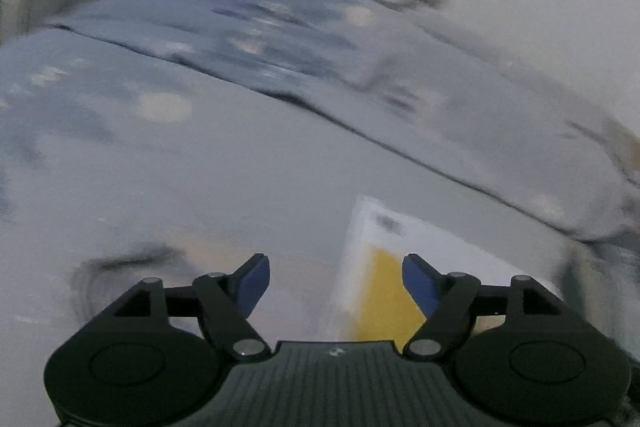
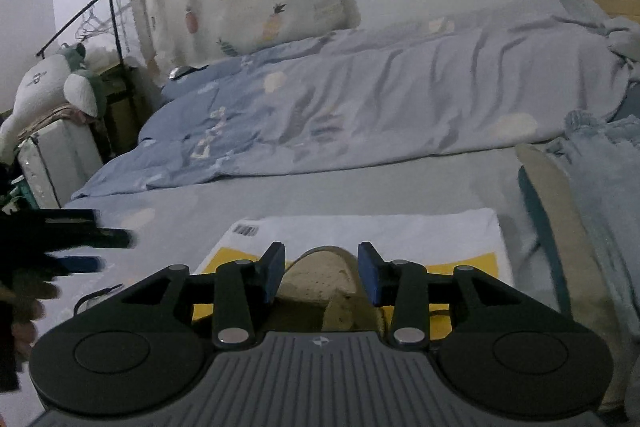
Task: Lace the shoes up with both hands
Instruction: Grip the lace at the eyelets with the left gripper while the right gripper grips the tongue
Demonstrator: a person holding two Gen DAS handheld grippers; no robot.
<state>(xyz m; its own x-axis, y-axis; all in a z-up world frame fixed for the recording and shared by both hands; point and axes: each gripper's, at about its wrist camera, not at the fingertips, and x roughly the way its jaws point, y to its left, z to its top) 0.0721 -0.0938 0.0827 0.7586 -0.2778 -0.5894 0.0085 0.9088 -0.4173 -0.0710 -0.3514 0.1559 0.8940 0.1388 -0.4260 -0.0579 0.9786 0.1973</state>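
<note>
shoe: a beige mesh-fabric shoe (image 2: 320, 277) lies on the near part of the bed, its toe pointing away, resting on a white and yellow plastic mailing bag (image 2: 400, 233) that has a barcode at its far left corner.
lace: a thin dark cord (image 2: 94, 297) curls on the sheet just left of the bag; i cannot tell whether it is the shoelace. no lace shows threaded on the part of the shoe in view.
right gripper: the right gripper (image 2: 321, 273) hovers just over the shoe, its blue pads standing partly apart on either side of the toe; i see no pad pressing on it.
left gripper: the left gripper (image 1: 336, 281) has its jaws wide apart with nothing between them, over the left edge of the bag. its view is blurred.
bed: a grey-blue sheet (image 2: 360, 187) in front, a rumpled light blue patterned duvet (image 2: 360, 99) farther back.
progress: by my judgement the lacing has not begun; both tools are only arriving at the shoe.
left to do: finding the lace ends, taking one in each tool, and working them through the eyelets, which are hidden from here.
</note>
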